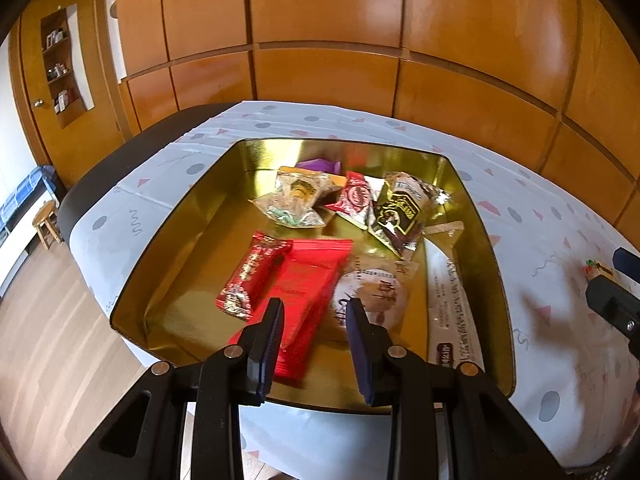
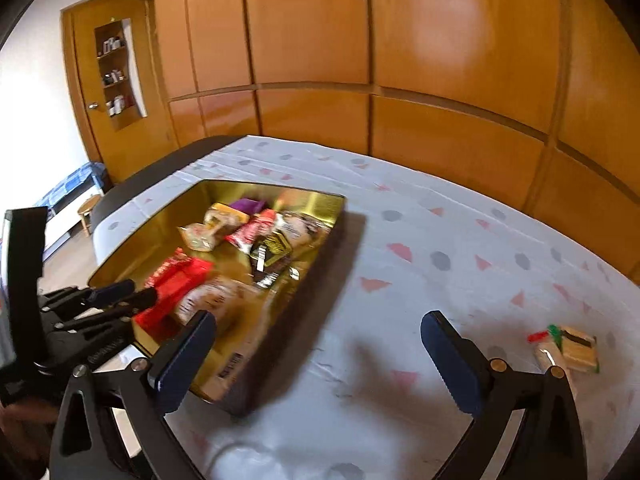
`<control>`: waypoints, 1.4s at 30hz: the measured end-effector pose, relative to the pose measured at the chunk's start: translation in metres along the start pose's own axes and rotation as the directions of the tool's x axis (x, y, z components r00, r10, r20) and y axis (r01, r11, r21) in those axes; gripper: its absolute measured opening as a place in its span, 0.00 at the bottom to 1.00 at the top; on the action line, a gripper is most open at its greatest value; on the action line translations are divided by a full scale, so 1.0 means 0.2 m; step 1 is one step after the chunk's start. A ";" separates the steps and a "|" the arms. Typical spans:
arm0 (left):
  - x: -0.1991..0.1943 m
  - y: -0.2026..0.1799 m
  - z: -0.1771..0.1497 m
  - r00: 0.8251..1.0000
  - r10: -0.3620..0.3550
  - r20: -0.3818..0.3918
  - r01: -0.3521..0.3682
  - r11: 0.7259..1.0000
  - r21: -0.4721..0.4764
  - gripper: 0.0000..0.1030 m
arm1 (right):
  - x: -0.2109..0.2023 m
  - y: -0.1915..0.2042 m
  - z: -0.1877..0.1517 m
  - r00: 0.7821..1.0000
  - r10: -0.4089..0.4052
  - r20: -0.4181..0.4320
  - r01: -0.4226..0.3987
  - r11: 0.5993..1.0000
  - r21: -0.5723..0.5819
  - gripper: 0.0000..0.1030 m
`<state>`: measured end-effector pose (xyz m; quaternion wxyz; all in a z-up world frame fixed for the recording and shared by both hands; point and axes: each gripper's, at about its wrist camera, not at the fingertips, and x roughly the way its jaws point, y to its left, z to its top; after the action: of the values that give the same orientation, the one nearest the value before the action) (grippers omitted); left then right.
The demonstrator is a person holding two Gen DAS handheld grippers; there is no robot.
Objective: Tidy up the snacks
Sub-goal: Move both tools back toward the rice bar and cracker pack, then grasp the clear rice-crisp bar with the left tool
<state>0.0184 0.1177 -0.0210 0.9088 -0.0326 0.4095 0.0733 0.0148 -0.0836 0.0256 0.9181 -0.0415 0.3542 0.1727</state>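
Observation:
A gold tin (image 1: 168, 240) sits on the table and holds several snack packets: a red flat packet (image 1: 304, 292), a red bar (image 1: 252, 276), a round pastry (image 1: 372, 296), a black-and-gold packet (image 1: 400, 208) and a long white packet (image 1: 452, 304). My left gripper (image 1: 316, 316) is open and empty just above the tin's near side. My right gripper (image 2: 316, 344) is open wide and empty over the tablecloth right of the tin (image 2: 320, 208). One loose snack (image 2: 568, 348) lies on the cloth to the right of the right gripper; it also shows in the left wrist view (image 1: 598, 270).
The table has a white patterned cloth (image 2: 440, 240) and a dark rim (image 1: 100, 176). Wooden wardrobe panels (image 1: 320, 40) stand close behind it. A small stool (image 1: 46, 220) and wooden floor lie to the left. The left gripper shows in the right wrist view (image 2: 120, 296).

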 end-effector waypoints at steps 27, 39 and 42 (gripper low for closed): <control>-0.07 -0.77 0.08 0.951 -0.280 -0.130 0.307 0.903 0.301 0.31 | -0.37 -1.71 -0.36 0.927 -0.331 -0.174 0.362 0.681 0.637 1.00; 0.09 -1.46 0.07 0.810 -0.432 -0.397 0.558 0.776 0.294 0.35 | -0.36 -1.72 -0.39 0.984 -0.155 -0.089 0.168 0.627 0.760 1.00; 0.14 -1.61 0.07 0.779 -0.444 -0.442 0.584 0.770 0.255 0.35 | -0.36 -1.71 -0.38 0.988 -0.129 -0.081 0.146 0.639 0.755 1.00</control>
<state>0.0989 -0.1958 -0.0339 0.7914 0.0180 0.5480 -0.2703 0.0351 -0.4400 0.0015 0.8581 0.3177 0.3988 -0.0618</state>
